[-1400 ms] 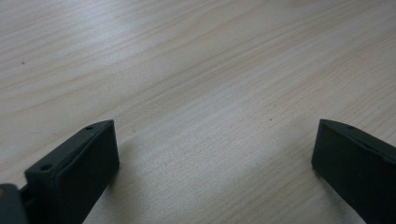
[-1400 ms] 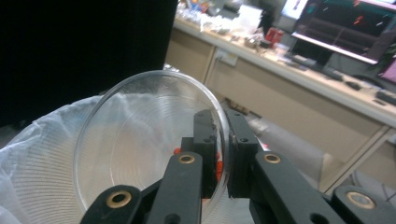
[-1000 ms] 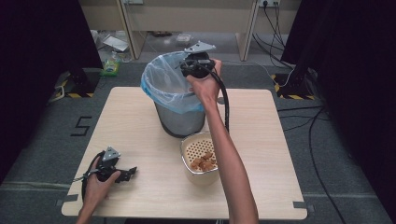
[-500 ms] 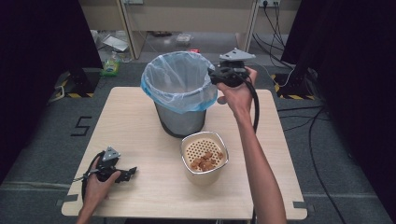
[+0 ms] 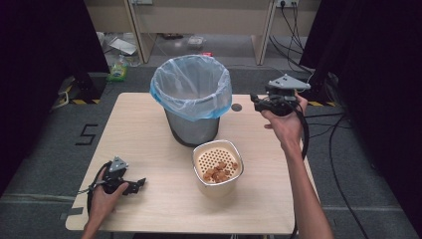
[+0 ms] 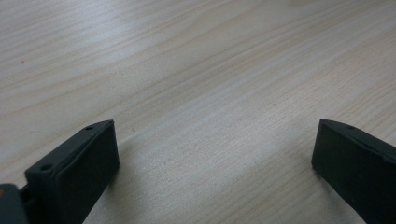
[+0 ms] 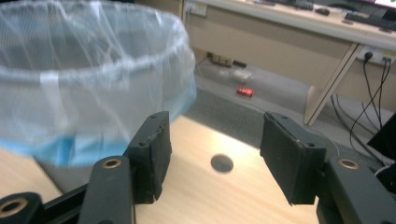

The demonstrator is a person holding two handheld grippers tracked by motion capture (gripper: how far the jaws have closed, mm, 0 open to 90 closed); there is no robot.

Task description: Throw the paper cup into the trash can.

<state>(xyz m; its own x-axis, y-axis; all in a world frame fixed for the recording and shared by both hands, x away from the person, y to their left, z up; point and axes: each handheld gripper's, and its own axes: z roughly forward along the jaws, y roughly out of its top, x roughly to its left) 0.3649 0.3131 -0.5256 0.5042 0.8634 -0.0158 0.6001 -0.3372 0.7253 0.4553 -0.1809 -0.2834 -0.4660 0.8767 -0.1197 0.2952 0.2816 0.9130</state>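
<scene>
— Pale wood-grain table (image 5: 149, 129) on grey flooring, dark curtains at both sides. What stands on it?

— 1 round grey metal bin (image 5: 191, 107) near the far edge, lined with a thin, crinkled, see-through blue bag folded over the rim. Just in front of it sits a rounded-square metal container (image 5: 218, 167) with a cream perforated insert holding brown, lumpy food scraps (image 5: 219, 173).

— And the right gripper (image 5: 260, 102)?

— To the right of the bin, in the air above the table's far right part, pointing left at the bin. Its 2 flat black jaws have just been opening; they stand apart with nothing between them. Past them lies a small dark round hole (image 7: 222, 163) in the tabletop.

— The left gripper (image 5: 138, 184)?

— At the near left corner, low over bare wood, jaws spread wide and unloaded, well apart from the container.
</scene>
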